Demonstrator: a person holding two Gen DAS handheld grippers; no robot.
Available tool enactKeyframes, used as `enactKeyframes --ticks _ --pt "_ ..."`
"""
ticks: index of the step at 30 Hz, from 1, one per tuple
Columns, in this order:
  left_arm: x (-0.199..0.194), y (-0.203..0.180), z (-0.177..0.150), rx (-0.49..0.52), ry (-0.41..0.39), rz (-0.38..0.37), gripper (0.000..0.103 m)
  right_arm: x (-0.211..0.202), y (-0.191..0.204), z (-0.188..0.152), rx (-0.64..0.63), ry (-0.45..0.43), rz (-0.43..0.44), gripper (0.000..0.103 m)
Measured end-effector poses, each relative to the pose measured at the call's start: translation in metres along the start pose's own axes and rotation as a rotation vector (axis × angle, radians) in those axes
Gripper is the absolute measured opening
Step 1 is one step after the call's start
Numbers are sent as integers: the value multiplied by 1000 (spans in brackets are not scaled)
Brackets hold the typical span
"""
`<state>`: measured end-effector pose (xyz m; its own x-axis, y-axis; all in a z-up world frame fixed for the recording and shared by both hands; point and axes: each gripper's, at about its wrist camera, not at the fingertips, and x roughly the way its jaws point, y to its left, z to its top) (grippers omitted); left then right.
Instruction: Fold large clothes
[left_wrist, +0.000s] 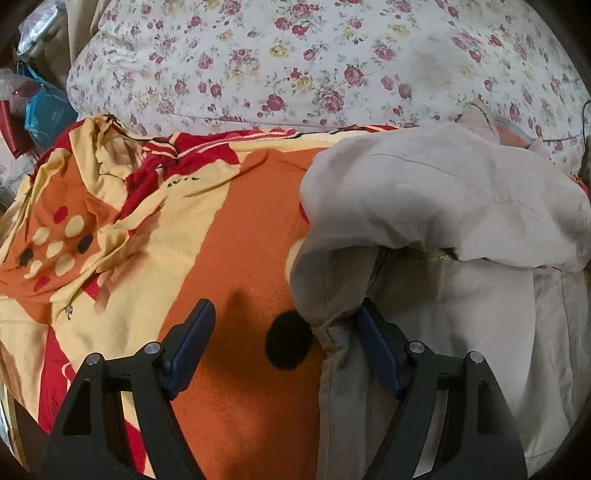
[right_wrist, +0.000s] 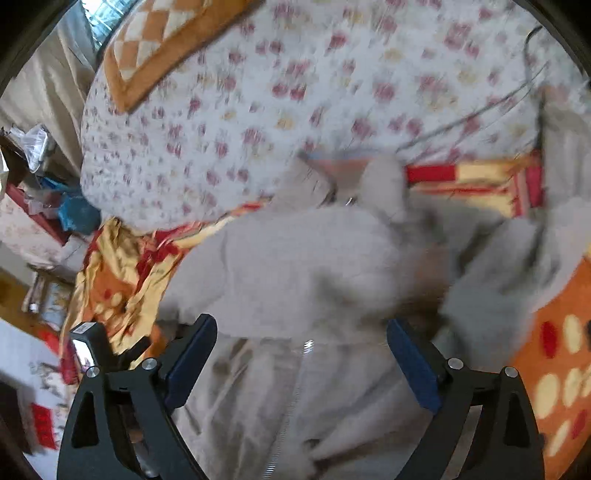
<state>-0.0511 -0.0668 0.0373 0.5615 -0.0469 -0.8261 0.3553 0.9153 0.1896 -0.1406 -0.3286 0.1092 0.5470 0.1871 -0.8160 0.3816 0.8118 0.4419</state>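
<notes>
A large pale grey-beige jacket (left_wrist: 443, 206) lies bunched on an orange, red and yellow bedsheet (left_wrist: 236, 229). In the left wrist view my left gripper (left_wrist: 284, 325) is open over the jacket's left edge; a hanging fold and hem (left_wrist: 332, 332) sit between its fingers, close to the right blue pad (left_wrist: 376, 350), with no pad pressing. In the blurred right wrist view the same jacket (right_wrist: 295, 266) fills the middle, a zipper (right_wrist: 295, 387) running down it. My right gripper (right_wrist: 301, 343) stands wide open above the jacket front, gripping nothing.
A white quilt with red roses (left_wrist: 314, 62) is heaped behind the jacket. An orange checked cushion (right_wrist: 159, 40) lies on it. Bags and clutter (left_wrist: 37, 99) crowd the floor at the left. The other gripper's body (right_wrist: 88, 343) shows at lower left in the right wrist view.
</notes>
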Motion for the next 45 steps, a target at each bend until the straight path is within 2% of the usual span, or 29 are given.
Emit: enactKeyframes --ticks 3,5,7,8,9,10,11,13,14,16,18,19,21,23,25,27,30,31,33,35,37,40,45 --pt "-2 3 -3 -31 -3 -12 78 33 -18 1 89 51 -25 94" --pt "3 10 -2 -61 -2 -24 81 46 -39 -1 199 35 -25 94" --pt "7 14 -2 -112 9 -39 83 52 -56 -1 270 -3 5 86" --pt "8 16 -2 -131 13 -47 83 53 -59 1 274 -21 8 67" --pt "8 16 -2 -144 16 -52 83 54 -61 2 265 -36 -6 32" --pt "8 17 -2 -154 20 -58 83 51 -63 3 242 -59 -29 16" --pt "7 18 -2 -156 23 -62 82 46 -64 4 236 -79 -17 14" --pt "3 19 -2 -156 23 -64 82 24 -66 5 219 -140 18 12" --pt "0 20 -2 -155 20 -64 82 8 -63 5 179 -183 4 11" --pt "-8 21 -2 -147 11 -78 82 -22 -57 1 85 -266 -85 11" --pt "-15 20 -3 -146 0 -94 82 -37 -56 0 43 -290 -175 11" --pt "-19 19 -4 -146 0 -107 82 -37 -58 1 17 -276 -244 11" --pt "-26 16 -5 -142 2 -116 82 -27 -67 2 3 -226 -306 12" --pt "-39 14 -4 -140 -18 -120 82 -9 -81 -1 18 -137 -344 13" --pt "-55 17 -2 -144 -55 -124 82 -5 -91 -3 22 -87 -319 18" --pt "-67 19 3 -147 -93 -110 82 -16 -96 -5 42 -99 -290 31" --pt "-70 16 14 -139 -113 -105 82 -53 -92 -7 47 -208 -336 50" --pt "-68 13 18 -137 -111 -104 82 -69 -86 -7 42 -266 -350 51" --pt "-61 4 25 -131 -100 -112 82 -81 -76 -6 22 -317 -338 51" --pt "-49 -11 32 -111 -75 -114 82 -75 -62 1 -40 -297 -300 50" --pt "-36 -23 34 -95 -48 -106 82 -57 -53 6 -92 -240 -283 46" --pt "-14 -37 33 -68 -14 -65 82 -21 -51 11 -147 -179 -338 42" --pt "10 -44 25 -51 31 -41 83 28 -86 15 -58 -50 -346 38"
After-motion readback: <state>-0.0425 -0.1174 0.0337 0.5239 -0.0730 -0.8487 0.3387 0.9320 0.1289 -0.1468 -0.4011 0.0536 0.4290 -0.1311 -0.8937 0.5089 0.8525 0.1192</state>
